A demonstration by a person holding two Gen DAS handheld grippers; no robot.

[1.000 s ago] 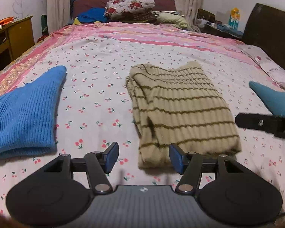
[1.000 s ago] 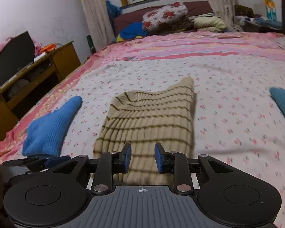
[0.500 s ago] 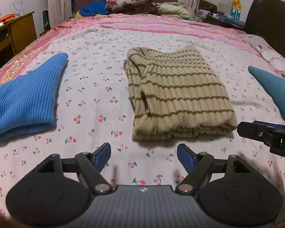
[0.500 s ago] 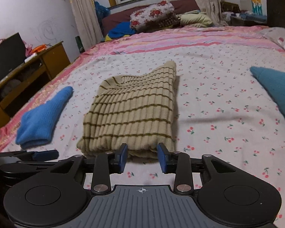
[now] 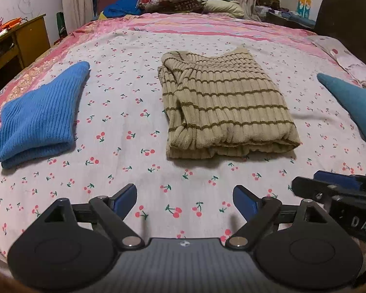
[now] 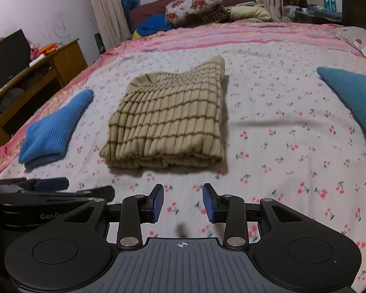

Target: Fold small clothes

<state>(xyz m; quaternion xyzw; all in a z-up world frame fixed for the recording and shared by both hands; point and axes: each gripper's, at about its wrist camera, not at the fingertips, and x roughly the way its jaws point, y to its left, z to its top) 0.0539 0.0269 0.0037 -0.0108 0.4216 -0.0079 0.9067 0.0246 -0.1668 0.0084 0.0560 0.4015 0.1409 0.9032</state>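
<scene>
The striped sweater [image 5: 227,107] lies folded into a squat rectangle in the middle of the bed [image 5: 134,166], its thick folded edge nearest both tools and clear of them. It is a ribbed knit: soft, limp and fairly bulky, likely to sag and slide open if lifted by one layer only. I would take it at the two near corners, pinching through all the layers (the left side shows a tucked sleeve that could spill).

The left tongs [image 5: 185,201] stand wide apart, their jaws having just been opening, with nothing between them but cherry-print sheet. The right tongs [image 6: 183,202] are parted more narrowly, jaws having eased apart a little, and likewise grasp nothing.

Count of small clothes in view on the bed: three. One striped sweater at centre; one blue knit [image 5: 39,119], folded, to the left and well apart from it; one teal garment [image 6: 353,97] at the right edge, only partly in view, so its fold cannot be judged. Tools: two, side by side.
</scene>
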